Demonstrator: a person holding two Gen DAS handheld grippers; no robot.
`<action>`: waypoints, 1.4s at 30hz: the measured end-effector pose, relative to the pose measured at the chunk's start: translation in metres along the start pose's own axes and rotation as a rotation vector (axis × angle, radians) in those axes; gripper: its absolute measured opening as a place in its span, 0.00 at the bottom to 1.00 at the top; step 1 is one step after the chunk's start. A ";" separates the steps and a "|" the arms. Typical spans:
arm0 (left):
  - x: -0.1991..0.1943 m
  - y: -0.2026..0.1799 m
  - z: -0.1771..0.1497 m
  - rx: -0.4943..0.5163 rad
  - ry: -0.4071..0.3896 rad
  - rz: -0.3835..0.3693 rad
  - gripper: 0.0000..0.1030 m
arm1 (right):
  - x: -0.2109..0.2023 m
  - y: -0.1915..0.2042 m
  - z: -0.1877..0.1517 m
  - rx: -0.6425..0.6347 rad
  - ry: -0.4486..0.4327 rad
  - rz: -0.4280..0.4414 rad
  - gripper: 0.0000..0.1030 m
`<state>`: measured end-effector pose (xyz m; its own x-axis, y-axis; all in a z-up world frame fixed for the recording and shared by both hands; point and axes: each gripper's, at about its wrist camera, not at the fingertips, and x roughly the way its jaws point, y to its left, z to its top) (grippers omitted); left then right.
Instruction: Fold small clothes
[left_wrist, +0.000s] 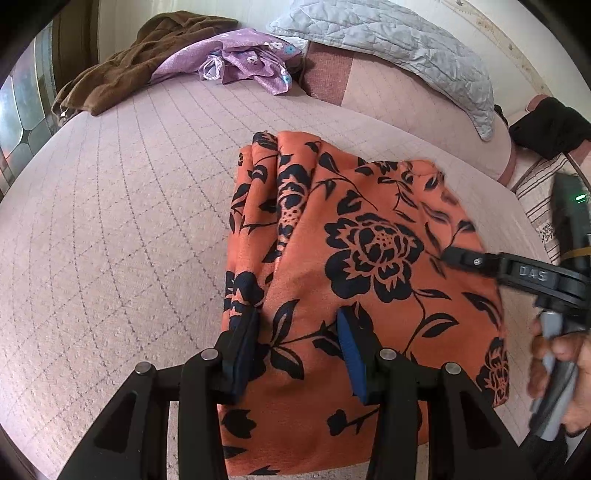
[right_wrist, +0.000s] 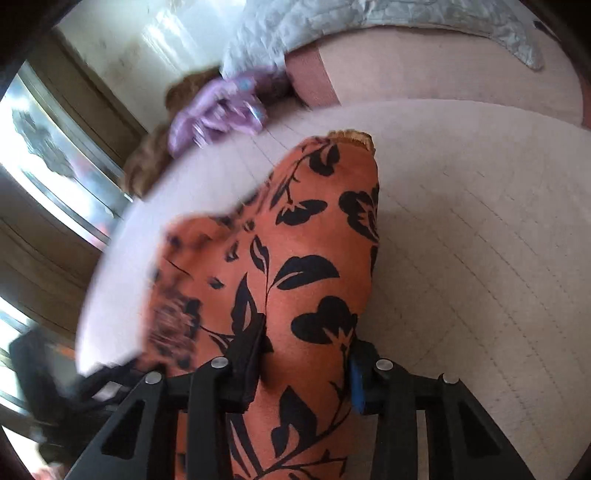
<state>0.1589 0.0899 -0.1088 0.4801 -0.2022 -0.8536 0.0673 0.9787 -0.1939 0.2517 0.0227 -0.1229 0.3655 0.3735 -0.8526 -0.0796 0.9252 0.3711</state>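
Observation:
An orange garment with a black flower print (left_wrist: 354, 258) lies bunched on the pink quilted bed (left_wrist: 129, 221). My left gripper (left_wrist: 299, 343) sits over its near edge, jaws apart with cloth between the fingers. The right gripper comes in from the right in the left wrist view (left_wrist: 458, 256), its tip on the cloth. In the right wrist view the right gripper (right_wrist: 306, 354) has the same orange garment (right_wrist: 295, 258) draped between and over its fingers. I cannot tell whether either is clamped on the cloth.
A purple flowered garment (left_wrist: 243, 61) and a brown garment (left_wrist: 122, 70) lie at the bed's far side. A grey quilted pillow (left_wrist: 399, 48) rests at the back right. A dark item (left_wrist: 550, 125) and striped cloth (left_wrist: 539, 195) lie at the right. A window (right_wrist: 55, 155) is left.

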 end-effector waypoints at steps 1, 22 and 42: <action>-0.002 0.001 0.000 -0.003 -0.001 -0.001 0.45 | 0.009 -0.008 -0.002 0.035 0.021 0.007 0.47; -0.029 0.063 0.034 -0.141 -0.002 -0.166 0.47 | -0.023 -0.031 -0.043 0.138 -0.014 0.220 0.65; 0.004 0.095 0.023 -0.195 0.051 -0.248 0.64 | -0.007 -0.046 -0.036 0.198 0.022 0.304 0.65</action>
<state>0.1869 0.1832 -0.1196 0.4249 -0.4404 -0.7909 0.0054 0.8749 -0.4843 0.2199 -0.0200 -0.1473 0.3324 0.6331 -0.6991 0.0005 0.7411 0.6714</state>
